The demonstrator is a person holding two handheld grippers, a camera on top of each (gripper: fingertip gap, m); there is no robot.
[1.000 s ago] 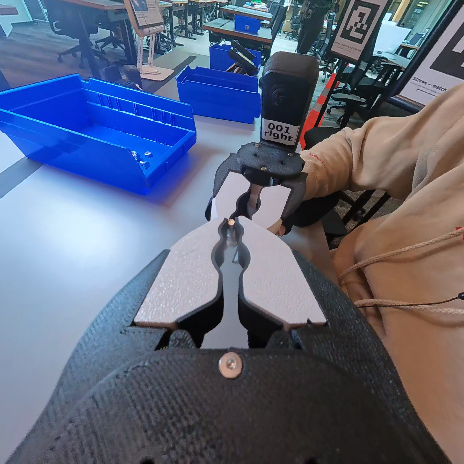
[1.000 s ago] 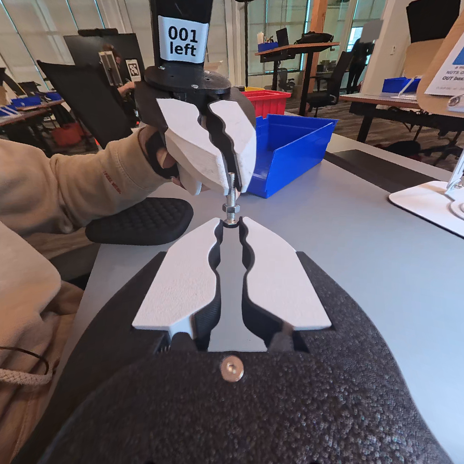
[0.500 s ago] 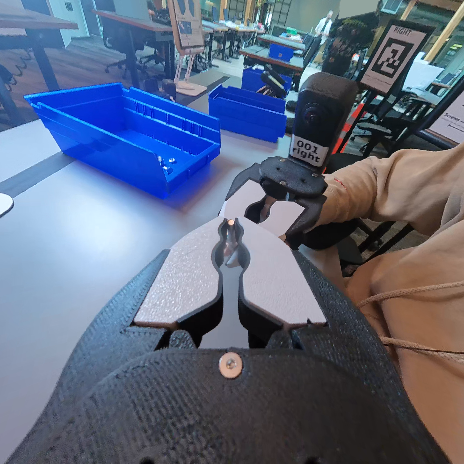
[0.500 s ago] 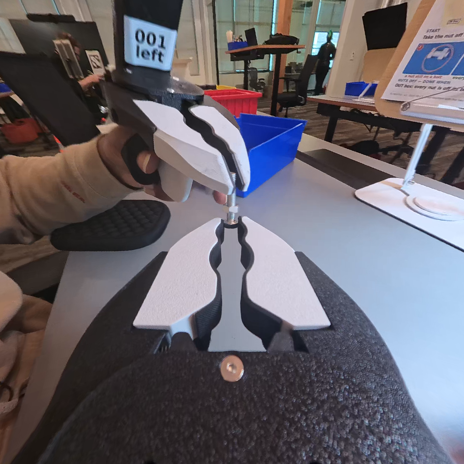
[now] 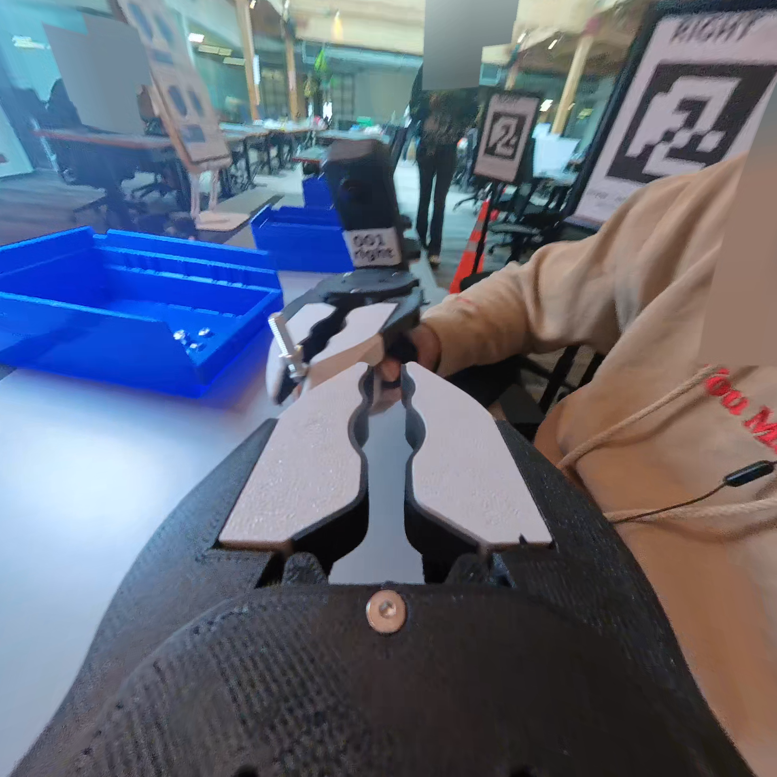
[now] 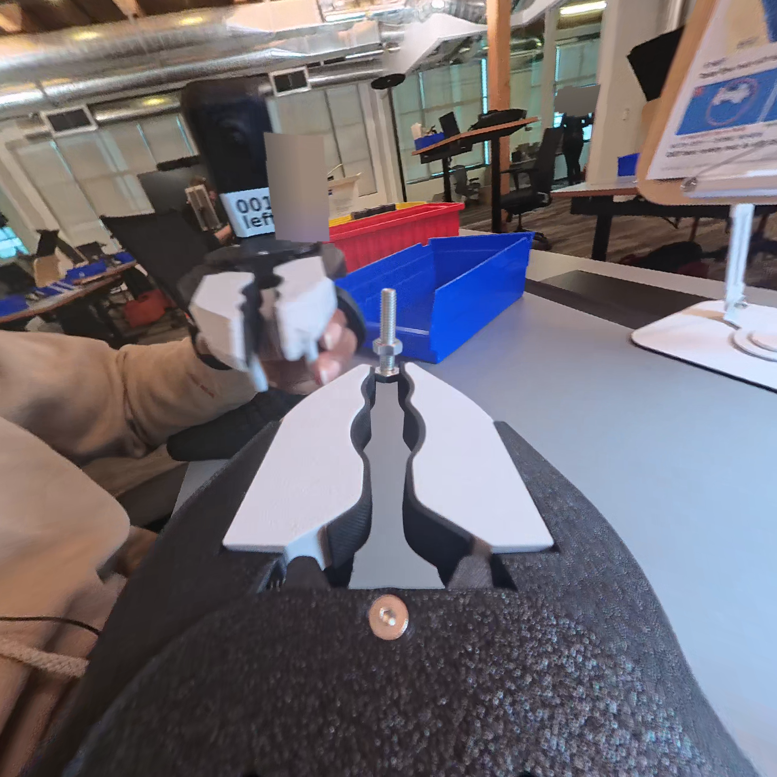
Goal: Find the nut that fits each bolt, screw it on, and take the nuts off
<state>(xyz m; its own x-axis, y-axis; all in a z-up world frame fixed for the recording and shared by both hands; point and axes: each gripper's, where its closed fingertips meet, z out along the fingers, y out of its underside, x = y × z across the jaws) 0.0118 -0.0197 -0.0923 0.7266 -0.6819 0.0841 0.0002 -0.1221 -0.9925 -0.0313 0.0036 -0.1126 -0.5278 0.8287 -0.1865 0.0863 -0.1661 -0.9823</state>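
My right gripper point(image 6: 387, 374) is shut on the lower end of a silver bolt point(image 6: 387, 315). The bolt stands up beyond the fingertips, with a hex nut point(image 6: 387, 347) threaded low on its shaft. In the left wrist view the right gripper point(image 5: 294, 378) holds the bolt point(image 5: 282, 342) tilted up to the left, with the nut point(image 5: 297, 362) just above the tips. My left gripper point(image 5: 384, 372) is slightly open and empty, beside the right one and apart from the bolt. It shows in the right wrist view point(image 6: 262, 336), left of the bolt.
A blue bin point(image 5: 126, 294) on the grey table holds a few loose nuts point(image 5: 191, 338). A second blue bin point(image 5: 294, 239) stands behind it. In the right wrist view a blue bin point(image 6: 462, 286), a red bin point(image 6: 395, 231) and a white stand base point(image 6: 693, 340) stand farther back. Some 5 cm of space lies between my two pairs of fingers.
My left gripper let go of the bolt's upper end and drew away to the side. The bolt with its nut stays in my right gripper.
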